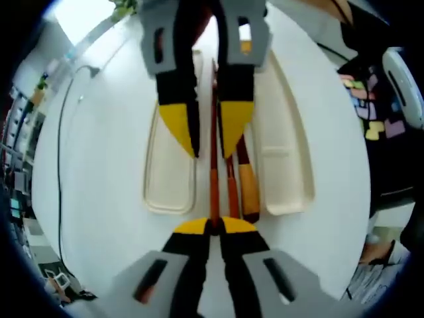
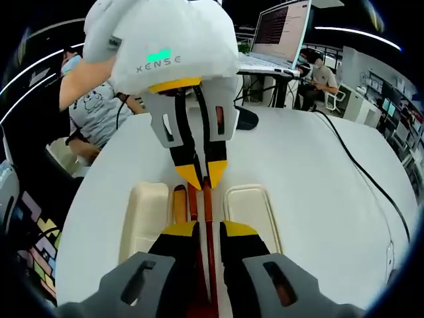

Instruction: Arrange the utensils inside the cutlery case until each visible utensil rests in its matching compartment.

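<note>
A cream cutlery case (image 1: 169,175) (image 2: 142,222) lies on the white table, and several wooden-handled utensils (image 1: 248,189) (image 2: 179,202) rest in its middle slot. A thin red-brown stick (image 1: 213,185) (image 2: 208,205) runs lengthwise above that slot. My left gripper (image 1: 214,226) (image 2: 203,177) is shut on one end of it. My right gripper (image 2: 209,229) (image 1: 209,136) faces the left one from the other side, and its jaws are closed around the same stick. The case's two outer compartments hold nothing.
A black cable (image 1: 63,132) (image 2: 361,169) trails over the table. At the far side are a laptop (image 2: 278,33) and a dark mouse (image 2: 246,118). A person (image 2: 93,99) sits by the table edge, another person (image 2: 319,76) further back. A colourful mat (image 1: 371,112) lies below.
</note>
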